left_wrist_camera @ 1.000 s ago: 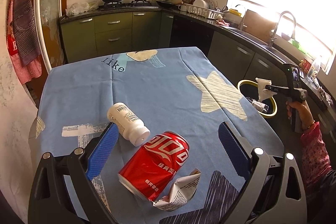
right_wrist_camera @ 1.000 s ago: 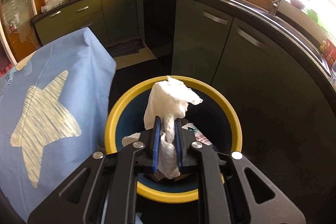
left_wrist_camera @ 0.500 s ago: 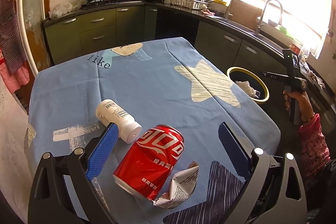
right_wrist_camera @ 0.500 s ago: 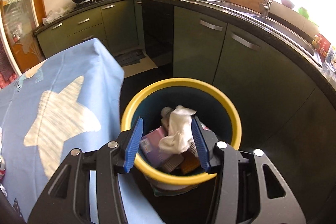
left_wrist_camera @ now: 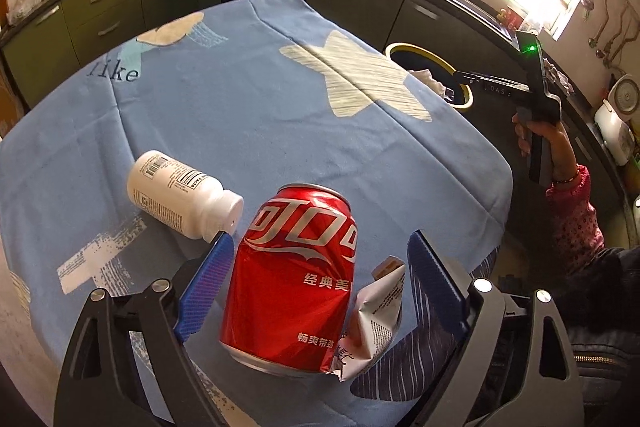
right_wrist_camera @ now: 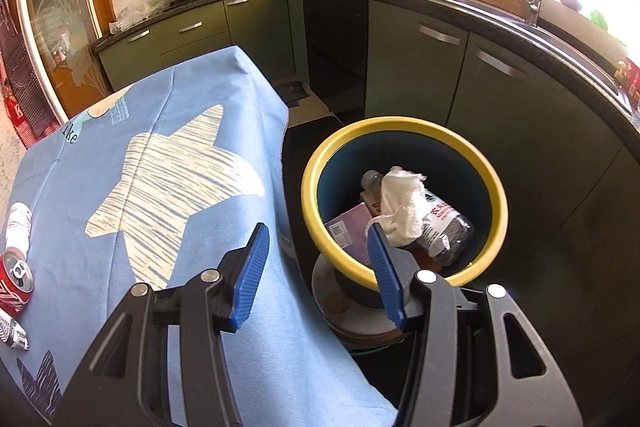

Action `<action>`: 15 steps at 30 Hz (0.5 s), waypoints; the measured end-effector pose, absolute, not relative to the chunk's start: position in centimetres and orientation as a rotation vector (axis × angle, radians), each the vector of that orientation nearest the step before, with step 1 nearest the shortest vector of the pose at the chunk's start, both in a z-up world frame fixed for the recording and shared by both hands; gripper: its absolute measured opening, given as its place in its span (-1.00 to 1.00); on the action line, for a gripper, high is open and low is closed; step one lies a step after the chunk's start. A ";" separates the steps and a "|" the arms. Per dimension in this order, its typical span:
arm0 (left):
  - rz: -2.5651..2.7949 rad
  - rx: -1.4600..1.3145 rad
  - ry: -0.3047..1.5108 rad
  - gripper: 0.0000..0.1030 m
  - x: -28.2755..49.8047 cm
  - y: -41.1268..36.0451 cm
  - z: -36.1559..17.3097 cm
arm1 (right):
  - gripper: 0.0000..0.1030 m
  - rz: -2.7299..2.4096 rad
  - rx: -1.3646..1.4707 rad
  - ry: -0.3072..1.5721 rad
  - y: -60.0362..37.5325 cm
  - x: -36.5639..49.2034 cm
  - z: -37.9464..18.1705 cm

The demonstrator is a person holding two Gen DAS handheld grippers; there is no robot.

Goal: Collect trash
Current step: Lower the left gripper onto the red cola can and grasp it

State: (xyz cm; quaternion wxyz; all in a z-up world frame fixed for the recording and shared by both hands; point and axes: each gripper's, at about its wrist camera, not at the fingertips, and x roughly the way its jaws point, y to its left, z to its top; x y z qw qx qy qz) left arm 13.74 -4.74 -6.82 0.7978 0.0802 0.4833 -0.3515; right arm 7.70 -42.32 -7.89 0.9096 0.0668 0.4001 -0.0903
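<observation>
Red can (left_wrist_camera: 294, 281) lies between the open left hand-held gripper (left_wrist_camera: 320, 259); right hand-held gripper (right_wrist_camera: 316, 255) open, empty.

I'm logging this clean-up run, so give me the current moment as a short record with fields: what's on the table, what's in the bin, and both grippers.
on table: red can on its side, white bottle on its side, crumpled paper
bin: white tissue, plastic bottle, purple box
left gripper: open, fingers either side of the can
right gripper: open, empty, by the bin rim
</observation>
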 end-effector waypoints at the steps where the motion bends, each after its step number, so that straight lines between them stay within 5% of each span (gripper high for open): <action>1: -0.762 0.166 1.060 0.64 14.1 -4.6 -7.1 | -0.05 -0.181 0.140 0.832 -42.1 7.8 -8.1; 15: -0.778 0.203 1.212 0.56 16.1 -4.4 -9.4 | -0.05 -0.134 0.134 0.884 -40.6 9.1 -9.8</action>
